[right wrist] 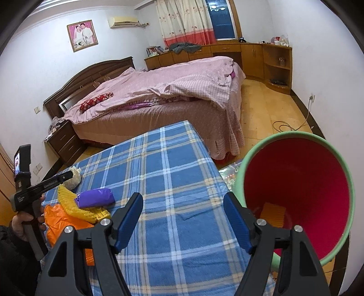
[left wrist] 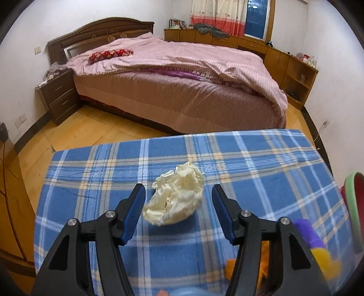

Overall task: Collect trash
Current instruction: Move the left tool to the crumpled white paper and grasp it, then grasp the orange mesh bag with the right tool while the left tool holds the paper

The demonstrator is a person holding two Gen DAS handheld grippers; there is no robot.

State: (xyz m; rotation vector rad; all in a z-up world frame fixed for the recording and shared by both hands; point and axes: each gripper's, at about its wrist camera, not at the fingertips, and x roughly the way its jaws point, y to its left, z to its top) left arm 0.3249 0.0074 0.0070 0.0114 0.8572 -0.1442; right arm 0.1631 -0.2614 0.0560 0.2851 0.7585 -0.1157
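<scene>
With the left gripper (left wrist: 178,197) spread wide around the paper ball (left wrist: 176,194) and the right gripper (right wrist: 183,202) empty and wide, the ball should be squeezed softly at its middle before it is lifted to the bin (right wrist: 331,145).

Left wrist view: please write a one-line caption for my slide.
Open left tool straddles a crumpled cream paper wad on the blue plaid tablecloth, pads not touching it.

Bedroom, white walls (right wrist: 329,57), wooden floor (right wrist: 268,109). Bed (left wrist: 182,100) with pink cover is the landmark: dark headboard (left wrist: 102,29) behind it, nightstand (left wrist: 60,95) beside headboard, low cabinets (right wrist: 227,53) beyond, curtained window (right wrist: 219,20) above those, framed photo (right wrist: 82,35) over headboard.
</scene>
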